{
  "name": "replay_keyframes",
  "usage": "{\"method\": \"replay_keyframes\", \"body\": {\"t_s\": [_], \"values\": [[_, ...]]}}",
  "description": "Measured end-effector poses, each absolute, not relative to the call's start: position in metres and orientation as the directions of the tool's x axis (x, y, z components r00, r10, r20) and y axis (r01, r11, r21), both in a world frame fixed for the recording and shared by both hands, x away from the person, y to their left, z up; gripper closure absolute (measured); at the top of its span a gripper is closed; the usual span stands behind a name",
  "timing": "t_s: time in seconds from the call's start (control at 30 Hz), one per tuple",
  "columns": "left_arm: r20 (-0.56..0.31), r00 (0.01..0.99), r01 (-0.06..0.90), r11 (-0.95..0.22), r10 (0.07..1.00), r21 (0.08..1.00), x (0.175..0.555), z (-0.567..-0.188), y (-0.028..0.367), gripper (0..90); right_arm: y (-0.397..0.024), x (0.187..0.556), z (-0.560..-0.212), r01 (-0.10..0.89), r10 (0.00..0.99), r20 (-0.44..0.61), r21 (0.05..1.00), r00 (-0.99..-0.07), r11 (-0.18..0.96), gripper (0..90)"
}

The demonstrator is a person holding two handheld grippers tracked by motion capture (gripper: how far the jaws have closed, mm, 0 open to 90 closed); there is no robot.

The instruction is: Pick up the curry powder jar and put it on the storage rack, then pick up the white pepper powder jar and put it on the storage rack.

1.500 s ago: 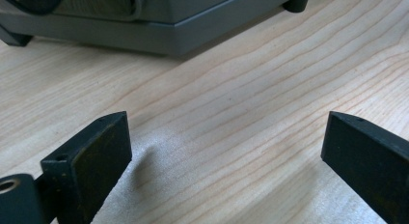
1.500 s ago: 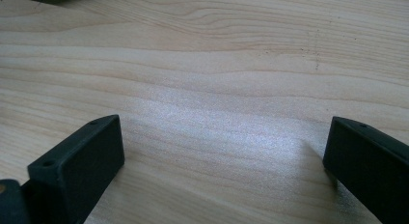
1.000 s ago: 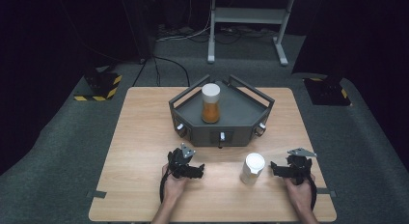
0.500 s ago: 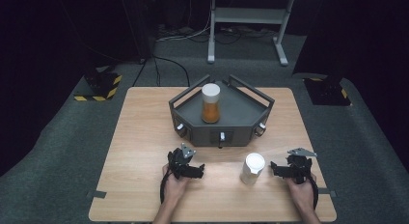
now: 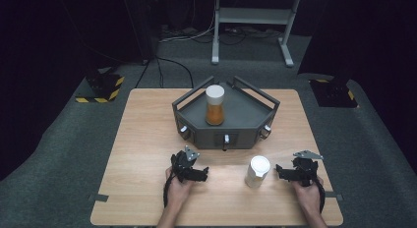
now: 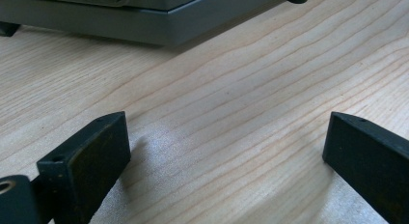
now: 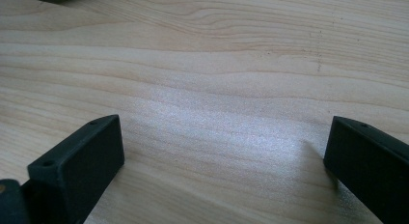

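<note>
Rectangular light wooden table (image 5: 147, 139): pale grain, smooth, faint sheen under light. Grey angular metal-look tray (image 5: 246, 117): matt finish. White-lidded orange translucent jar (image 5: 215, 106): lid matt, body glossy. White cylindrical plastic-look container (image 5: 257, 171): smooth. Black gripper jaws: matt, faintly rough. Floor carpet (image 5: 59, 139): grey, coarse.

Between our left gripper (image 5: 200, 173) and our right gripper (image 5: 281, 171) lies bare table (image 5: 147, 139), broken by one thing: the white-capped bottle (image 5: 257, 171), standing just beside the right gripper on its inner side. Ahead of us the grey tray (image 5: 248, 122) sits across the middle of the table, its raised rails and front knobs blocking a straight path forward; an orange bottle (image 5: 215, 105) stands upright inside. Open wood runs along both sides of the tray. Both grippers' jaws stand wide apart over bare wood.
</note>
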State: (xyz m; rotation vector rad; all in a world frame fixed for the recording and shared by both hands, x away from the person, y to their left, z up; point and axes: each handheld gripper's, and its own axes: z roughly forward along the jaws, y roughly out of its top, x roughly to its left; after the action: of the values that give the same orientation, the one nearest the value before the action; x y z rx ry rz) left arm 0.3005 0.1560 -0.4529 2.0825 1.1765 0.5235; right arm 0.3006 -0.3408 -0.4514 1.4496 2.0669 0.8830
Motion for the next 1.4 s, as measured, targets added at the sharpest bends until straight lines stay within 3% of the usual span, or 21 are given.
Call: {"method": "replay_keyframes", "body": {"t_s": [0.73,1.4], "values": [[0.015,0.511,0.586,-0.361,0.860,0.725,0.300,-0.453,0.156,2.6,-0.338,0.298,-0.452,0.647,0.948,-0.010,0.728,-0.319,0.226,0.0],[0.015,0.511,0.586,-0.361,0.859,0.725,0.301,-0.453,0.156,2.7,-0.345,0.266,-0.445,0.605,0.895,0.021,0.744,-0.445,0.284,0.0]]}}
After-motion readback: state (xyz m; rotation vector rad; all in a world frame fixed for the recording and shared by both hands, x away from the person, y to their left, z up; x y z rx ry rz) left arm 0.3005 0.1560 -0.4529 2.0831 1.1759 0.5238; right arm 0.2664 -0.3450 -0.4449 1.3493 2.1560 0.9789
